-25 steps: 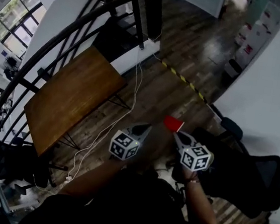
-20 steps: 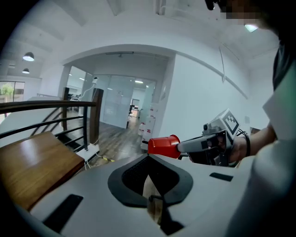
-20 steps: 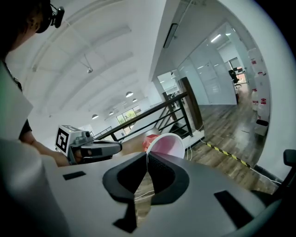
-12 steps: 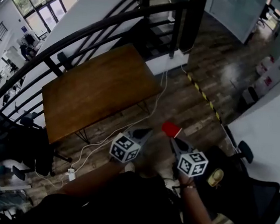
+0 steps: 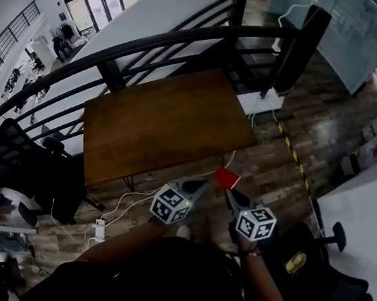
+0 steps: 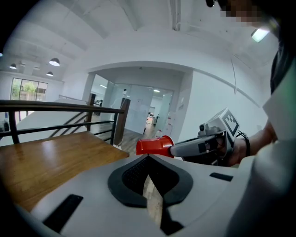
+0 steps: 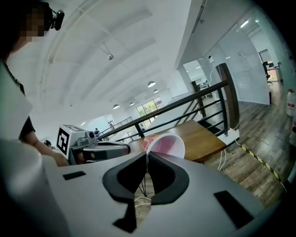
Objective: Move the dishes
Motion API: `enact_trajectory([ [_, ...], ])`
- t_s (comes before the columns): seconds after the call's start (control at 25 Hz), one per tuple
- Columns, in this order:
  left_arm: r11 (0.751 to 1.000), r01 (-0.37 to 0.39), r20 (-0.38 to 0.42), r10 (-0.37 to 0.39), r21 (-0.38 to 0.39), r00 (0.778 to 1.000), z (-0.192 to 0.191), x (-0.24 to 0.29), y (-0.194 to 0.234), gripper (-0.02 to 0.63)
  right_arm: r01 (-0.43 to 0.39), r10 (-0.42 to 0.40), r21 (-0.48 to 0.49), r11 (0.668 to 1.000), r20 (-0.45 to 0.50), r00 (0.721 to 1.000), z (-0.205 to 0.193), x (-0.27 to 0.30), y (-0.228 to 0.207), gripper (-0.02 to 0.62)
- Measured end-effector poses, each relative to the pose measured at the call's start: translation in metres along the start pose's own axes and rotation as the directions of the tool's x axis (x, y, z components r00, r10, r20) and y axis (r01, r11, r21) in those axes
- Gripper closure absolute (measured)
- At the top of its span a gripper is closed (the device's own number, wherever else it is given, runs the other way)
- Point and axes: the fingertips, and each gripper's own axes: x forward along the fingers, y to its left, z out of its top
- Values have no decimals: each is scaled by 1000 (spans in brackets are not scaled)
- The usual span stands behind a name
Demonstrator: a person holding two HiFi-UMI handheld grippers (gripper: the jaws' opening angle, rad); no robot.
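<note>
A red plastic cup (image 5: 226, 178), white inside (image 7: 165, 145), hangs in the air just short of the near edge of the brown wooden table (image 5: 165, 120). My right gripper (image 5: 230, 192) is shut on the cup's rim, and the cup's mouth faces this gripper's camera. In the left gripper view the red cup (image 6: 155, 145) sticks out sideways from the right gripper (image 6: 179, 149). My left gripper (image 5: 200, 182) is held beside it at the same height, jaws shut with nothing between them. Its body shows in the right gripper view as the left gripper (image 7: 99, 150).
A black curved railing (image 5: 154, 40) runs behind the table. Black office chairs (image 5: 29, 174) stand at the left and another chair (image 5: 311, 264) at the right. White cables and a power strip (image 5: 100, 228) lie on the wood floor. Yellow-black tape (image 5: 294, 152) marks the floor.
Both grippers, with the cup in the right one, have swung round toward the table. The table has come from the left to the middle of the head view and sits closer.
</note>
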Motion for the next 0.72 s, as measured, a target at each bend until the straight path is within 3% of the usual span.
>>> enact_trajectory([
  [0.36, 991, -123, 33, 125, -55, 992, -11, -53, 65, 615, -117, 112, -76, 990, -71, 991, 14, 68, 48, 575],
  [0.72, 956, -260, 33, 267, -136, 963, -3, -52, 114, 615, -254, 235, -103, 962, -163, 958, 28, 124, 36, 575],
])
